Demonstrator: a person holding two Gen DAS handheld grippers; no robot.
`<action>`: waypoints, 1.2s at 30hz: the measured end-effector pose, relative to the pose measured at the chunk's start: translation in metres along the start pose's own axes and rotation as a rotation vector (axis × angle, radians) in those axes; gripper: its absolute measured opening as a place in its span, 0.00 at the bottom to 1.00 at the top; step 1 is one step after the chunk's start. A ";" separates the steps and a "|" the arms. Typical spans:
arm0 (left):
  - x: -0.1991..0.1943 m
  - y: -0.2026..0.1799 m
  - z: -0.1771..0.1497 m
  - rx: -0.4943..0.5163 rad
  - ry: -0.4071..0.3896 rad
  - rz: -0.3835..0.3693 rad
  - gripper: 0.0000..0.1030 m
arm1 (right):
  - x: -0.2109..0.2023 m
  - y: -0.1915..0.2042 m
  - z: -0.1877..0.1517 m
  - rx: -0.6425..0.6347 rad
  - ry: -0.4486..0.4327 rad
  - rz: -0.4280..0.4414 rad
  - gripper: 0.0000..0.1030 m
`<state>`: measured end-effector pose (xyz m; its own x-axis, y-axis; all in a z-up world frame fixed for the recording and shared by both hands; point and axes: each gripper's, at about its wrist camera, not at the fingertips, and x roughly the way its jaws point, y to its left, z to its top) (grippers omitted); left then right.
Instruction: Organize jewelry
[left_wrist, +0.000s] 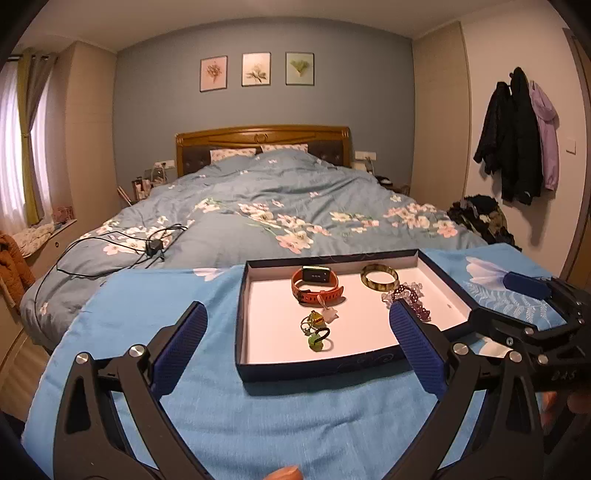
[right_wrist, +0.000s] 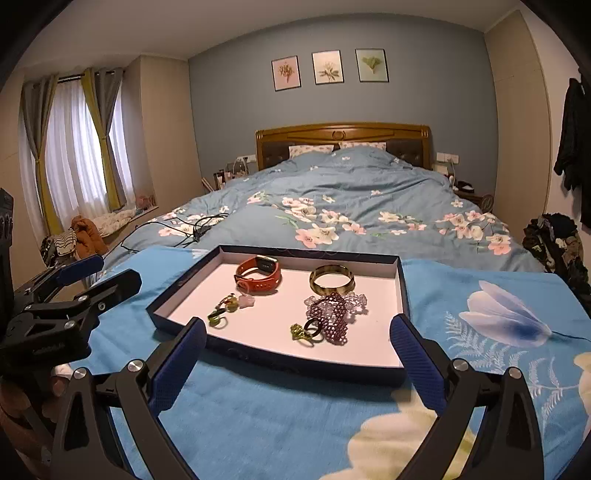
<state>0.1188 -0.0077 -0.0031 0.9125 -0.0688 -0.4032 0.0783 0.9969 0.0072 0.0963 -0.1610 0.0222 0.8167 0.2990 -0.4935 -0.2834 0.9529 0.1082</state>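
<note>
A shallow dark blue tray (left_wrist: 317, 369) (right_wrist: 295, 363) with a white floor lies on a light blue floral cloth (left_wrist: 221, 424). Inside it are an orange watch (left_wrist: 316, 286) (right_wrist: 258, 275), a brown-green bangle (left_wrist: 379, 277) (right_wrist: 331, 280), a purple beaded bracelet (left_wrist: 410, 295) (right_wrist: 332, 317) and small green rings (left_wrist: 314, 328) (right_wrist: 221, 314). My left gripper (left_wrist: 297, 308) (right_wrist: 105, 275) stands open at the tray's near left, nothing between its blue pads. At the tray's near right my right gripper (right_wrist: 298, 323) (left_wrist: 498, 299) is open and holds nothing.
Beyond the tray stretches a bed with a blue floral duvet (left_wrist: 277, 192); a black charger and cables (left_wrist: 153, 247) lie on its left side. Coats (left_wrist: 517, 136) hang on the right wall above a clothes pile (left_wrist: 480, 221). A curtained window (right_wrist: 74, 147) is at left.
</note>
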 end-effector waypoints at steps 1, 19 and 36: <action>-0.004 -0.001 -0.001 0.004 -0.009 0.010 0.94 | -0.004 0.002 -0.002 -0.002 -0.007 0.000 0.93; -0.054 -0.001 -0.014 -0.013 -0.072 0.017 0.94 | -0.044 0.025 -0.015 -0.006 -0.113 -0.011 0.93; -0.076 -0.003 -0.014 -0.012 -0.109 0.030 0.94 | -0.059 0.031 -0.019 -0.006 -0.131 -0.009 0.93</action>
<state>0.0435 -0.0045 0.0149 0.9528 -0.0418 -0.3006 0.0459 0.9989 0.0066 0.0300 -0.1498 0.0382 0.8777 0.2947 -0.3779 -0.2783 0.9554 0.0986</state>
